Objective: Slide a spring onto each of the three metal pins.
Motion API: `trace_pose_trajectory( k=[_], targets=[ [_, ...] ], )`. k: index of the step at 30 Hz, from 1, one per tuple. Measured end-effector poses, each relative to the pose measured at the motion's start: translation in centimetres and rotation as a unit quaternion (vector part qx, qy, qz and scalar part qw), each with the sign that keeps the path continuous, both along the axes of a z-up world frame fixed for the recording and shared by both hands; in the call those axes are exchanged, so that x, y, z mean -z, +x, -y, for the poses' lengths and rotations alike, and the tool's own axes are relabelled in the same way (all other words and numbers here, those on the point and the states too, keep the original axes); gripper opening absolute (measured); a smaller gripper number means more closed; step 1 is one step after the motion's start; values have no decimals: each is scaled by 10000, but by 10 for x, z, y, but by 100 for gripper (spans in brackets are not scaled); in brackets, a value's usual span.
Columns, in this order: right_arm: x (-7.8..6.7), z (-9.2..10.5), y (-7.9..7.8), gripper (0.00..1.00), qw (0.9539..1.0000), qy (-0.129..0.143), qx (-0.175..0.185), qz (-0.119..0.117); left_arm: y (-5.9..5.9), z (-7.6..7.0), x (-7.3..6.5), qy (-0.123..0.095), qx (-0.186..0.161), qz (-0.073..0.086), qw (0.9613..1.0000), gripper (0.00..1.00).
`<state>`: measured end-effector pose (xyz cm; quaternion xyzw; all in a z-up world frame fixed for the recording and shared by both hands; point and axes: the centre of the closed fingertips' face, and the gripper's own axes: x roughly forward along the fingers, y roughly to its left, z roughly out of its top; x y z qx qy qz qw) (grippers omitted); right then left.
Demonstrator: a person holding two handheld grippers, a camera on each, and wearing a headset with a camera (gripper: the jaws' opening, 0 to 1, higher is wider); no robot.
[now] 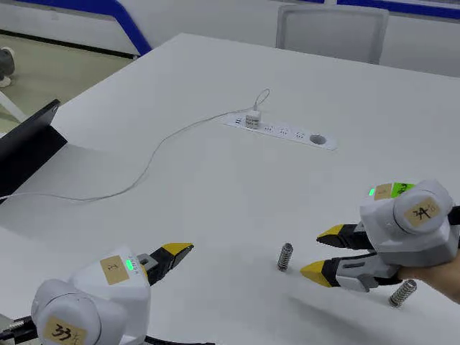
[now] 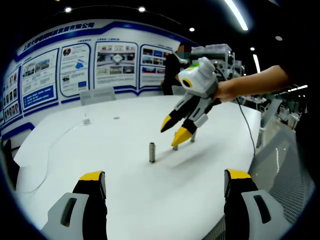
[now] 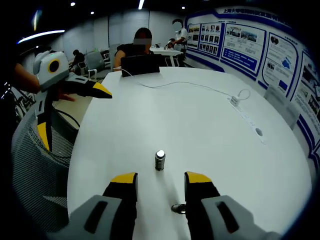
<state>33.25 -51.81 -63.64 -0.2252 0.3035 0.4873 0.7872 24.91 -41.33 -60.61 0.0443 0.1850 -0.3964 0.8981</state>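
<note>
A short metal spring (image 1: 285, 256) stands upright on the white table (image 1: 215, 180); it looks seated on a pin, which I cannot make out. My right gripper (image 1: 323, 253) hovers open just right of it, with nothing between its yellow fingertips. A second spring (image 1: 403, 292) stands tilted behind that gripper. From the right gripper view, the first spring (image 3: 160, 160) is just ahead of the open right gripper (image 3: 161, 178), and a small metal piece (image 3: 178, 208) lies low by the right finger. My left gripper (image 1: 172, 295) is open at the near left, empty. Its own view has the left gripper (image 2: 165, 176) spread wide, facing the spring (image 2: 152, 152).
A white power strip (image 1: 280, 131) with a plugged charger (image 1: 253, 118) and a long cable lies mid-table. A dark screen (image 1: 29, 147) stands at the left edge. A grey chair (image 1: 330, 32) sits at the far side. People sit beyond the table's far end (image 3: 142, 47).
</note>
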Motion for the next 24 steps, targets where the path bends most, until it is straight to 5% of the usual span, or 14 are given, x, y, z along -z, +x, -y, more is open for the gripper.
trace_pose_trajectory(
  k=[4, 15, 24],
  targets=[
    [-2, 20, -4, 48, 9997, 19, 224, 108, 0, -2, 2, 81, -24, -8, 10000, 100],
    [-7, 63, -23, 52, 9963, 259, 794, 177, 1, -3, 2, 131, -65, 26, 9999, 100],
    [-12, 96, -32, 62, 9857, 630, 1530, 323, 6, -8, -1, 56, -240, 71, 9997, 100]
  ],
)
